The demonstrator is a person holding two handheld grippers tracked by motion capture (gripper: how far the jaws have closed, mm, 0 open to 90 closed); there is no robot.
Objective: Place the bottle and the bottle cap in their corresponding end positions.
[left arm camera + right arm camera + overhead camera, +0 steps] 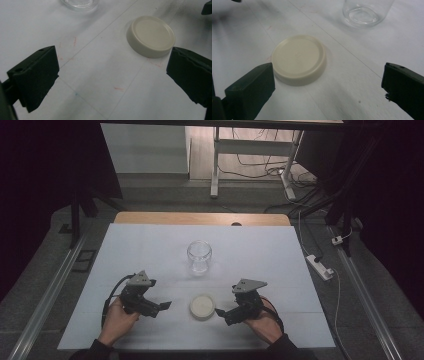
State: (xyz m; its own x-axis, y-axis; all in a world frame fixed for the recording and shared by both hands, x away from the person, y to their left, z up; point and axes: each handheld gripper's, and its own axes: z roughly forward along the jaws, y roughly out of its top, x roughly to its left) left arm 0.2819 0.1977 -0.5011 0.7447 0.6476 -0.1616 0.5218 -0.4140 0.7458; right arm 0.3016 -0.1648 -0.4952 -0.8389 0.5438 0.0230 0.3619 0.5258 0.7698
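While both tools sat low in the high view, the scene read as follows.
Lid: cream round lid (202, 306) lay flat on the white table cover (150, 255), lower centre of the high view, between the 2 grippers.
Jar: clear glass jar (199, 256) stood upright above the lid, well apart from it.
Left gripper: left gripper (161, 307) at lower left, jaws spread apart and holding nothing; in its own view the lid (150, 36) sat upper right, just beside one jaw.
Right gripper: right gripper (220, 312) at lower right, jaws wide apart; in its own view the lid (298, 59) lay just beside the left jaw, jar (365, 12) at upper right.
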